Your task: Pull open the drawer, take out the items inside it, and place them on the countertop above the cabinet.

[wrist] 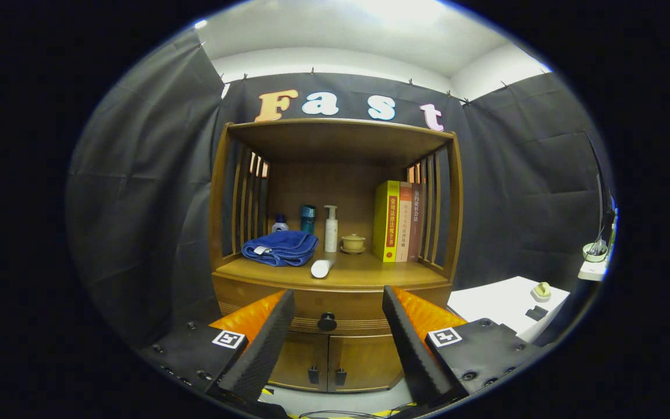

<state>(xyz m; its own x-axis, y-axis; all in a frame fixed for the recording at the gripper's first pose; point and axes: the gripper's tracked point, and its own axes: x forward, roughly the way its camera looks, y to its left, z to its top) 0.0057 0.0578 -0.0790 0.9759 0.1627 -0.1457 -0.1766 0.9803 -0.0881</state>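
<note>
A wooden cabinet stands ahead of me, its drawer [335, 311] closed under the countertop [364, 274]. The drawer's round dark knob [327, 321] sits between my fingers and some way beyond them. My gripper [335, 323] is open, with nothing between its fingers. On the countertop lie a folded blue towel [281, 247] and a white tube [321, 268] near the front edge. What is inside the drawer is hidden.
At the back of the countertop stand a small bottle [280, 223], a teal can [308, 218], a white pump bottle [331, 228], a lidded cup [353, 242] and books [398, 221]. Two lower doors [335, 364] are closed. A white table [506, 302] stands to the right.
</note>
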